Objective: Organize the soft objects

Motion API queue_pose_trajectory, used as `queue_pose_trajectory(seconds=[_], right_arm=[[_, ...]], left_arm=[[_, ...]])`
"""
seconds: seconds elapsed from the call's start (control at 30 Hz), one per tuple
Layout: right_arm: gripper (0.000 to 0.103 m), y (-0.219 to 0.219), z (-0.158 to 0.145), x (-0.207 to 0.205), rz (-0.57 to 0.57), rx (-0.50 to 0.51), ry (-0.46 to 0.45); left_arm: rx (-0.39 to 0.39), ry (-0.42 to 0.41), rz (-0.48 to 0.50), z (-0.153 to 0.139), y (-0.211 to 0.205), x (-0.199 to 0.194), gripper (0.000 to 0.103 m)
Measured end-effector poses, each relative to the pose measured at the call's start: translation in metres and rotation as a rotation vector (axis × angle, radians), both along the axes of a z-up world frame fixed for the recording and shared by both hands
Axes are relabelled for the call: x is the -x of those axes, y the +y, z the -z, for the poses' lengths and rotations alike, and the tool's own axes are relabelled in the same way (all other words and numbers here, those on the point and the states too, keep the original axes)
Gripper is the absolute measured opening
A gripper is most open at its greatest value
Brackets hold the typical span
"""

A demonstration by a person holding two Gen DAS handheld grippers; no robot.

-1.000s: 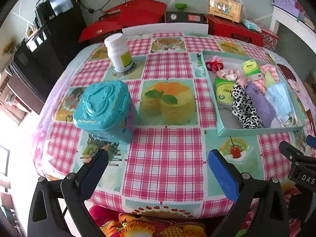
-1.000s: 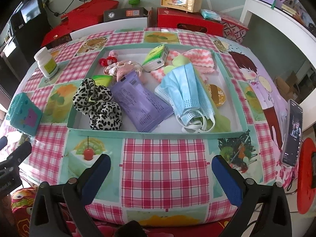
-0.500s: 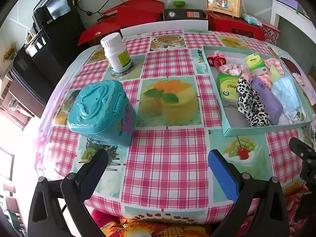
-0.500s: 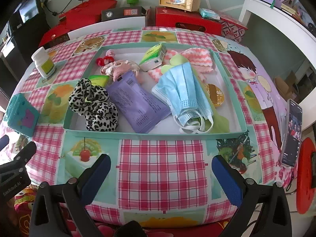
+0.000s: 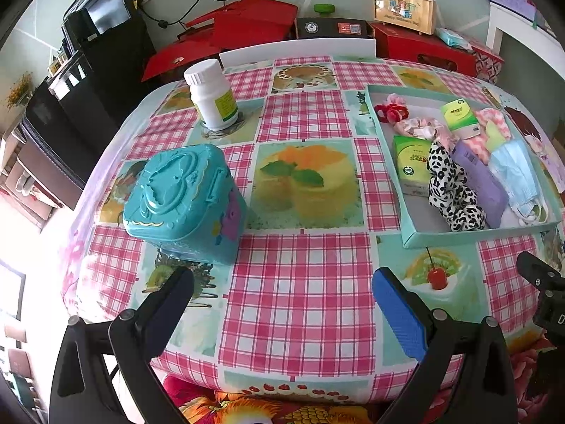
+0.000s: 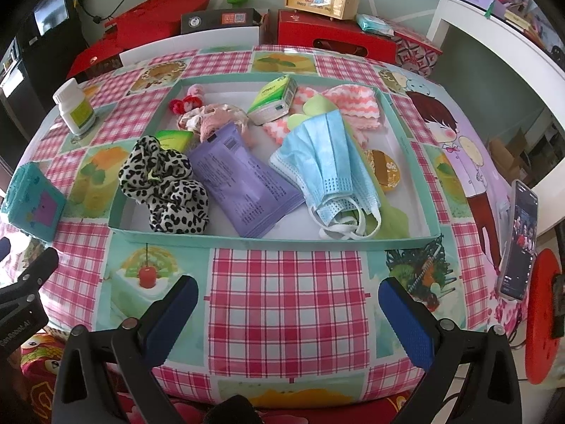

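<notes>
**Both grippers eased back from the tray**

Pulled back and swung left a little since a second ago: in the left view, tray (image 5: 459, 238) now further right, blue box (image 5: 183, 201) larger and closer.

Heaped in the tray: leopard scrunchie (image 6: 166, 183) at the near left corner, purple pack (image 6: 240, 176) just right of it, blue masks (image 6: 332, 162) right again with white loops trailing to the near wall. Pink scrunchie (image 6: 212, 116), red scrunchie (image 6: 183, 104) and pink cloth (image 6: 353, 106) toward the far side; tissue packs (image 6: 273, 100) among them. All limp, overlapping, touching.

Left gripper (image 5: 282, 304) and right gripper (image 6: 287, 304): fingers wide apart, empty, hanging off the near table edge, well short of the tray.

Likely trouble: mask loops snagging and dragging neighbours out; pinching two layers at once; slick pack slipping free. Outside the tray: white bottle (image 5: 212, 99) far left, phone (image 6: 517, 243) at the right table edge, easily knocked off by a wide swing.
</notes>
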State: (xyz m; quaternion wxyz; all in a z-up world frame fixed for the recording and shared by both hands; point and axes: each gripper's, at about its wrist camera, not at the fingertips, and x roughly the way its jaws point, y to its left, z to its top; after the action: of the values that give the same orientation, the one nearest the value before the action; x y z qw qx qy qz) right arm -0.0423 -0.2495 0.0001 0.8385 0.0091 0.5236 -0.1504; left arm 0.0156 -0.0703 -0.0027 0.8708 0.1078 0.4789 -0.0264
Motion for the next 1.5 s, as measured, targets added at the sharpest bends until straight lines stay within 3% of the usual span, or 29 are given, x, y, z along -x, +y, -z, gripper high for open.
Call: queue_pose_trajectory(seconds=[1.5], right_arm=[[0.103,0.003,-0.001,0.0,-0.007,0.022,0.004]], left_arm=[[0.023,0.003,-0.014,-0.009,0.003,0.006,0.101]])
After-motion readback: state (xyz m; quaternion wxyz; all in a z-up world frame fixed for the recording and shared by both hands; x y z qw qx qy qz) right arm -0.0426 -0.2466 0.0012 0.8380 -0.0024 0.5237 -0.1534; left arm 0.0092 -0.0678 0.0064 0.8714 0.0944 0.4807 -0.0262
